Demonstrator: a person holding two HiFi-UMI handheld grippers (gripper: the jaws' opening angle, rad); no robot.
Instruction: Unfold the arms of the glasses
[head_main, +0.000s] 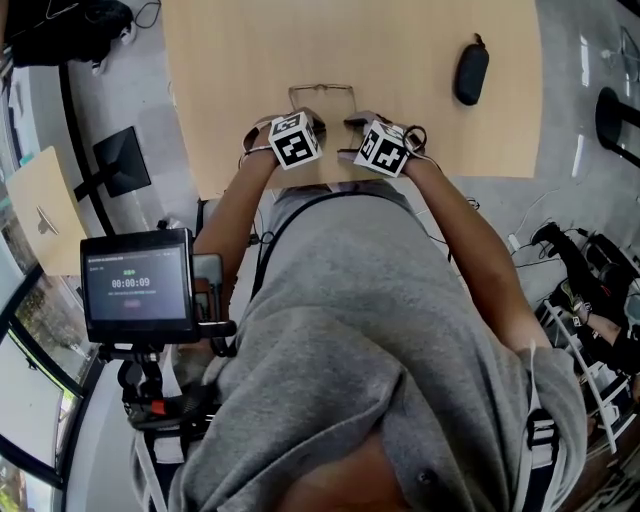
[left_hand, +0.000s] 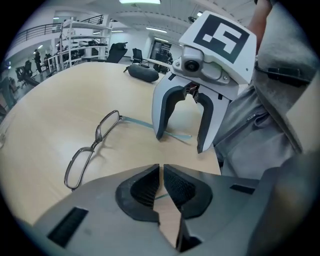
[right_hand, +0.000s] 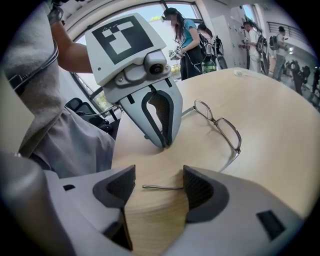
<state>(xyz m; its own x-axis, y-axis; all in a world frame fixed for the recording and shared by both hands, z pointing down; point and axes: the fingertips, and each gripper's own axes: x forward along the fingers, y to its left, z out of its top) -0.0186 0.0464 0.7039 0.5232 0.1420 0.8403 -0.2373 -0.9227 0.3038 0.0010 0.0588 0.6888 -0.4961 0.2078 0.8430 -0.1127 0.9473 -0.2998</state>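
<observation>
Bare tabletop (head_main: 230, 90) lies open beyond and to the left of the glasses (head_main: 320, 89); a black case (head_main: 471, 70) lies well to their right.

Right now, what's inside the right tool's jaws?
The thin end of one arm of the glasses lies on the table between the open jaws of the right tool, unclamped. The arm's middle stretch cannot be seen: one jaw covers it.

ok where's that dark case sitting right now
In the head view the dark case lies on the table's far right, well apart from the glasses near the middle.
</observation>
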